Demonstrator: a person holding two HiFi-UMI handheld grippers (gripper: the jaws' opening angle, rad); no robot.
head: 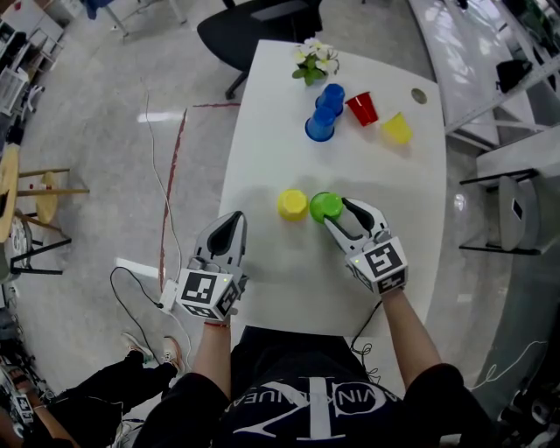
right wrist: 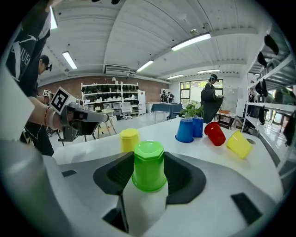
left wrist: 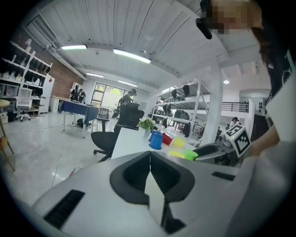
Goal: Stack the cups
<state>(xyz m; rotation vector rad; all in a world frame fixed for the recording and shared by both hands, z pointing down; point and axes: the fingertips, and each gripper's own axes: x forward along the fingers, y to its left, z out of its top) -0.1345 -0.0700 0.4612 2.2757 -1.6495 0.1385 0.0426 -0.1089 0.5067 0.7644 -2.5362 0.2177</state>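
White table [head: 289,262], seen from above, near edge at the person's body. Near left: left gripper [head: 233,220] held over the table's near left edge, jaws clenched flat together with nothing between them, pointing toward the far end. Right of it, mid-table, the near yellow cup [head: 292,205] stands mouth down, so its inside is hidden. Just beside that, on its right, the green cup [head: 325,206], also mouth down with its flat base up. The two rims are very close; contact cannot be judged. Right gripper [head: 335,212] comes in from the near right and is grasping the green cup: one jaw on each side of the cup wall, both pads against it. Whether the cup's rim sits on the table cannot be told. Far row, left to right: a small plant [head: 314,61] with pale flowers at the far edge; two blue cups [head: 321,122] mouth down, side by side and touching, one farther than the other, insides hidden; a red cup [head: 361,108] tipped on its side just right of them; then the far yellow cup [head: 396,129], on its side too, a little apart from the red. A dark office chair [head: 254,26] stands beyond the far end.
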